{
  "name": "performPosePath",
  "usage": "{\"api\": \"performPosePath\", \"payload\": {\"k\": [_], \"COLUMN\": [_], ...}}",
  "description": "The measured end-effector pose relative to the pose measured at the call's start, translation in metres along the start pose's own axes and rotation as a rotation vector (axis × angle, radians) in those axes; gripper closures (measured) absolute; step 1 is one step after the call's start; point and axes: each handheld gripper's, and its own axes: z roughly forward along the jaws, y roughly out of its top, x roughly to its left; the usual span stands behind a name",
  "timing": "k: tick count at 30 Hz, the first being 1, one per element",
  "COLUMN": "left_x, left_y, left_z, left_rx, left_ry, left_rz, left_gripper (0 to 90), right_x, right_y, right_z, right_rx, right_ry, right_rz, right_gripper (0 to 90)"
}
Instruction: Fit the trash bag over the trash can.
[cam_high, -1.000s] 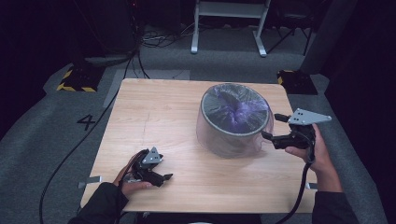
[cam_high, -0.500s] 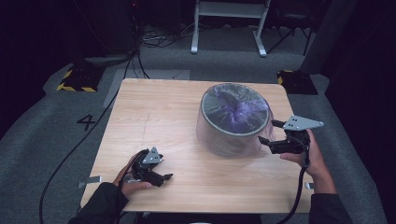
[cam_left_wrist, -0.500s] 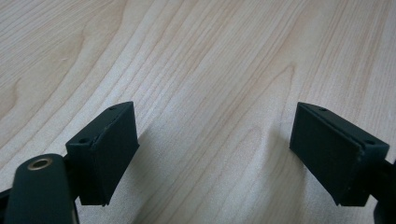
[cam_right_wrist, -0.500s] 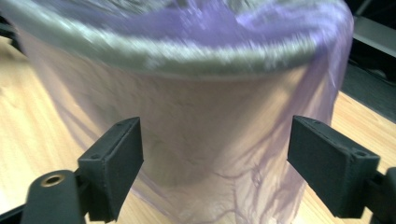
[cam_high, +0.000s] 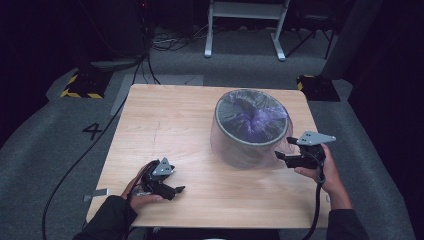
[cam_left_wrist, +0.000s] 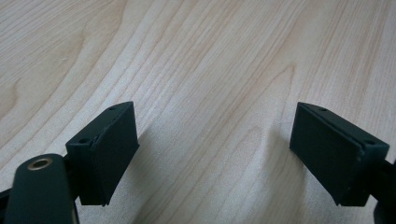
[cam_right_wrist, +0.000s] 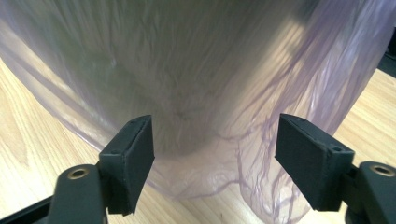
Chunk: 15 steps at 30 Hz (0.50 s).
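Translucent purple bin liner (cam_high: 235, 145) over a round grey bin (cam_high: 252, 127), standing on the right half of the wooden bench (cam_high: 165, 125), liner draped down the outside wall to the benchtop. Readable writing: a "4" marked on the grey carpet (cam_high: 93, 131) left of the bench; no brand or label legible on bin or liner.

Right hand-held gripper (cam_high: 281, 156) sits at the bin's near-right side, jaws apart, pointing at the liner skirt. In the right gripper view (cam_right_wrist: 212, 158) the loose wrinkled plastic (cam_right_wrist: 224, 154) lies between the two pads, but neither pad touches it; nothing is clamped.

Left hand-held gripper (cam_high: 176, 190) rests low at the near-left of the bench, well apart from the bin. Left gripper view (cam_left_wrist: 215, 154): jaws spread wide, bare wood grain between them.

Versus a second ago: right gripper has moved in and down, from beside the bin's right flank to closer against the liner near the bench edge. Left gripper and bin unchanged in position.
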Motion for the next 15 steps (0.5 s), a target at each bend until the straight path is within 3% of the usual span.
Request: {"api": "performPosePath", "payload": {"k": [15], "left_x": [0.0], "left_y": [0.0], "left_z": [0.0], "left_rx": [0.0], "left_ry": [0.0], "left_rz": [0.0], "left_gripper": [14.8], "right_x": [0.007], "right_y": [-0.027], "right_z": [0.008], "right_rx": [0.061], "right_ry": [0.03], "right_rz": [0.015], "right_gripper": [23.8]}}
